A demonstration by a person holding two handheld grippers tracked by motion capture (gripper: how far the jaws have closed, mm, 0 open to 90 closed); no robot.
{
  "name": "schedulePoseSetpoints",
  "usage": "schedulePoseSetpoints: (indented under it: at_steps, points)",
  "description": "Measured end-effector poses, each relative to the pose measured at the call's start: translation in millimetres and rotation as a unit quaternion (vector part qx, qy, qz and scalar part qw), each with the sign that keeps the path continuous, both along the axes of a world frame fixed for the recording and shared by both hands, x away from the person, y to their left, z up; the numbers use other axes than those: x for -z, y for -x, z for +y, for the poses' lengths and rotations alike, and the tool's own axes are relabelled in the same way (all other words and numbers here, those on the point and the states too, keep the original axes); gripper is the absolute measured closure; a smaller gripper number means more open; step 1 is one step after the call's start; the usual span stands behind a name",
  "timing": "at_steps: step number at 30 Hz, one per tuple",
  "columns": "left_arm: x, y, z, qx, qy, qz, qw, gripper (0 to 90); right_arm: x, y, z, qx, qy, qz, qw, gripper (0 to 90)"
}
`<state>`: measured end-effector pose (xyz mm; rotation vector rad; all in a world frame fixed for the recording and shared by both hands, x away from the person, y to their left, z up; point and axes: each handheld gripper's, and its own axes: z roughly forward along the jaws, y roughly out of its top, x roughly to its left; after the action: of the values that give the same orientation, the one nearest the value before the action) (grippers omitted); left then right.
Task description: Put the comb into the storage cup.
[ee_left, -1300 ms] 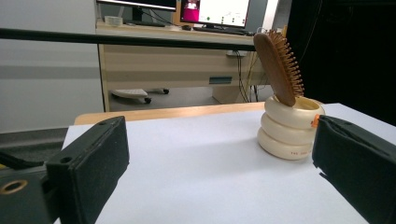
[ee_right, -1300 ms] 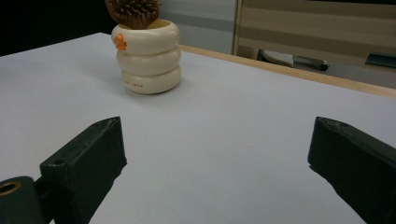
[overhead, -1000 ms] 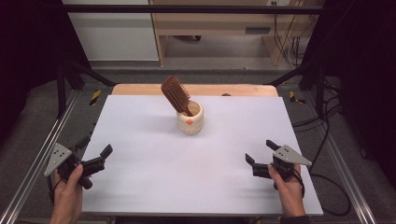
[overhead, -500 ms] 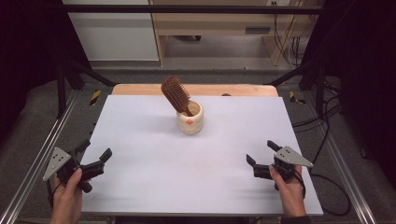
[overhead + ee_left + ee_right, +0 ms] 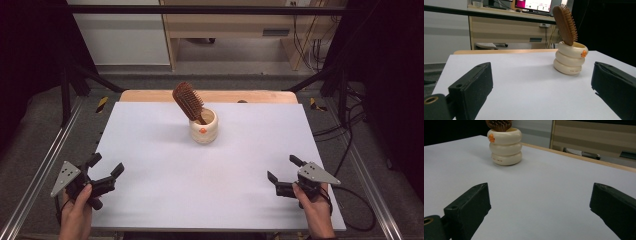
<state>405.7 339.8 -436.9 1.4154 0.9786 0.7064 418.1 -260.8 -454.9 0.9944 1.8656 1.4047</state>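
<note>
A cream ringed cup with an orange mark stands at the back middle of the white table. A brown wooden hairbrush stands in it, head up and tilted to the left. The cup and brush appear at the right of the left gripper view; the cup sits upper left in the right gripper view. My left gripper rests open at the front left edge. My right gripper rests open at the front right. Nothing lies between either pair of jaws.
A wooden board edges the table's far side. Metal rails run along both sides, with cables on the floor at the right. A desk with monitors stands beyond the table.
Both hands have drawn the grippers slightly back toward the front edge of the table. The cup and brush have not moved.
</note>
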Motion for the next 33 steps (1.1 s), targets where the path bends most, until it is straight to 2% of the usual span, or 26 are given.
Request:
schedulePoseSetpoints:
  at_steps: [6,14,33]
  points:
    - [6.3,-0.9,-7.9,0.014,0.007,0.012,0.9998,3.7,0.6,-1.1,0.3,-0.001,-0.001,-0.002,1.0,3.5]
    - [13.3,0.3,-15.7,0.028,-0.002,0.021,0.9994,3.7,0.9,-1.8,-0.1,-0.002,-0.004,-0.002,1.0,3.6]
    - [19.7,4.0,-32.5,0.055,-0.036,0.016,0.9977,3.6,4.2,-4.4,2.8,-0.001,-0.002,-0.002,1.0,3.2]
